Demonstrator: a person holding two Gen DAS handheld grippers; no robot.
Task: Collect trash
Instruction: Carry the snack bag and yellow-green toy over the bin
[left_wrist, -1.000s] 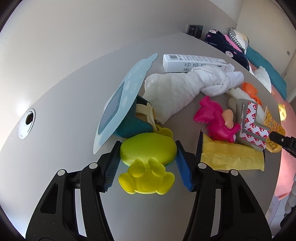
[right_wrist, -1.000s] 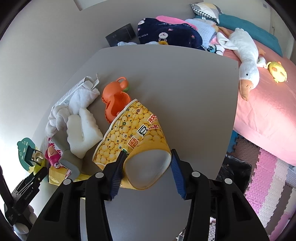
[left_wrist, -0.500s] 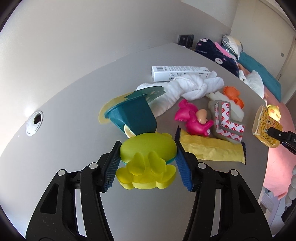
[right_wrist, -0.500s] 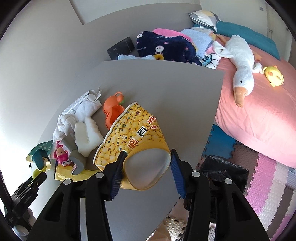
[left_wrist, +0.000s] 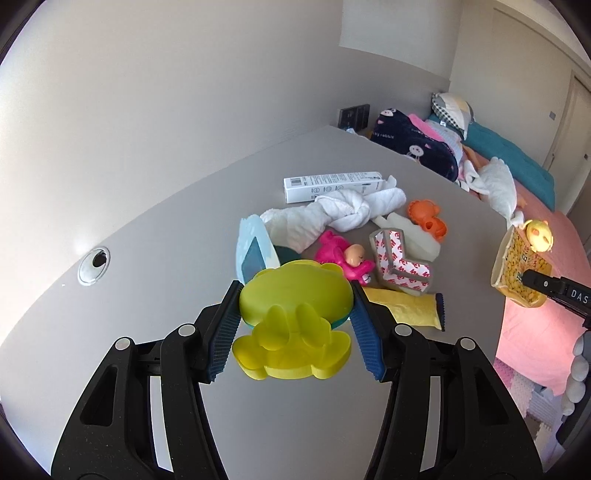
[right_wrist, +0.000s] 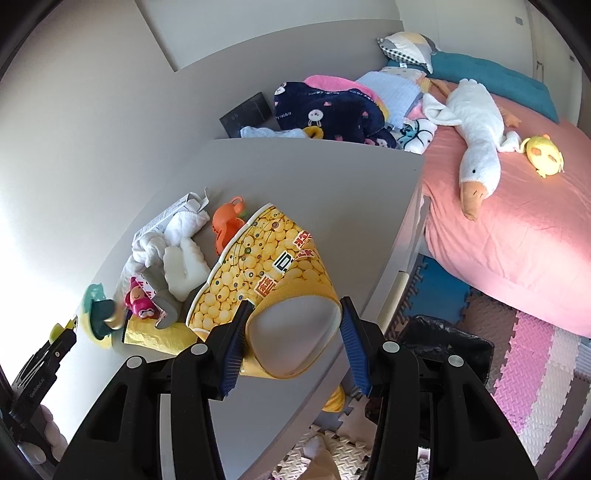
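Observation:
My left gripper (left_wrist: 293, 332) is shut on a yellow-green frog-shaped toy (left_wrist: 293, 299) and holds it above the grey table (left_wrist: 166, 266). A teal and light-blue piece (left_wrist: 255, 251) hangs at its far side. My right gripper (right_wrist: 293, 349) is shut on a yellow corn-print paper cup (right_wrist: 273, 266), held above the table's right edge; the cup also shows in the left wrist view (left_wrist: 517, 269). On the table lie a yellow wrapper (left_wrist: 406, 308), a red-and-white tape piece (left_wrist: 400, 264) and a white box (left_wrist: 332, 184).
A knotted white towel (left_wrist: 343, 214), pink doll (left_wrist: 345, 258), orange toy (left_wrist: 426, 218) and white foam (left_wrist: 417, 236) lie on the table. A black-lined trash bin (right_wrist: 447, 343) stands on the floor mats below the table edge. A pink bed (right_wrist: 517, 240) with plush toys lies beyond.
Both grippers have risen. The left one lifted the frog toy and its teal piece off the table. The right one carried the cup up and toward the table edge, bringing the bin into view.

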